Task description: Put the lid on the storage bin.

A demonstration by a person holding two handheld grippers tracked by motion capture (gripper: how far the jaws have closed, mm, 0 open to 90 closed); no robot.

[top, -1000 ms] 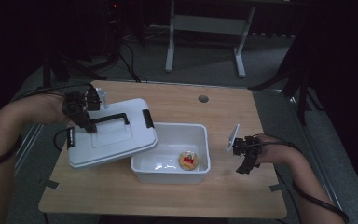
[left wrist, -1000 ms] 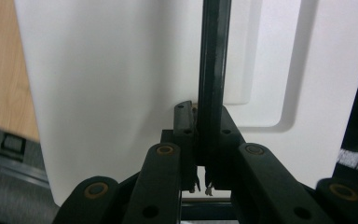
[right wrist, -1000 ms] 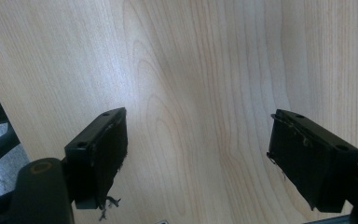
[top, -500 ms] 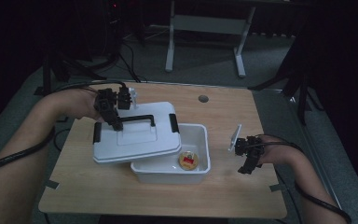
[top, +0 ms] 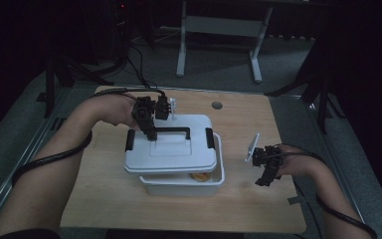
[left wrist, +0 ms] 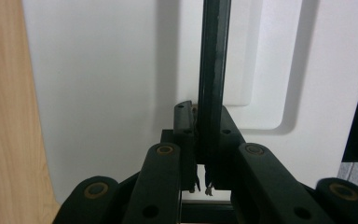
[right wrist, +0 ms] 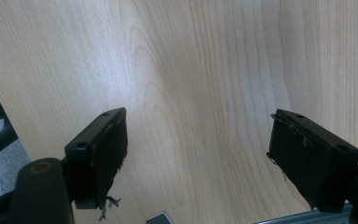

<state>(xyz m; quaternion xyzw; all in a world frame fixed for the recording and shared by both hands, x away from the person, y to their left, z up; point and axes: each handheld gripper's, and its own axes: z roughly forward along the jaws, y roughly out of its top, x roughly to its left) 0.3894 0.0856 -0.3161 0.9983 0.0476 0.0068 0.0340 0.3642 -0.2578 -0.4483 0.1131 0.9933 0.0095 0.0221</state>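
The left gripper (top: pixel 151 130) jaws clamp the lid's black handle (top: pixel 171 130) over the white bin (top: pixel 181 184). The right gripper (top: pixel 266 172) jaws gape wide, empty. An off-centre grip could tilt the lid (top: pixel 171 152) askew.

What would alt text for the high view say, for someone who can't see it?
A person's left gripper holds a white lid by its black handle over a white bin on a wooden table. The right gripper hangs open beside the bin, holding nothing.

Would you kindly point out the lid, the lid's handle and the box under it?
lid (top: pixel 171 155): high view, on its flat white top.
handle (left wrist: pixel 213 70): left gripper view, on the black bar above the claw.
box (top: pixel 181 184): high view, on its front wall.
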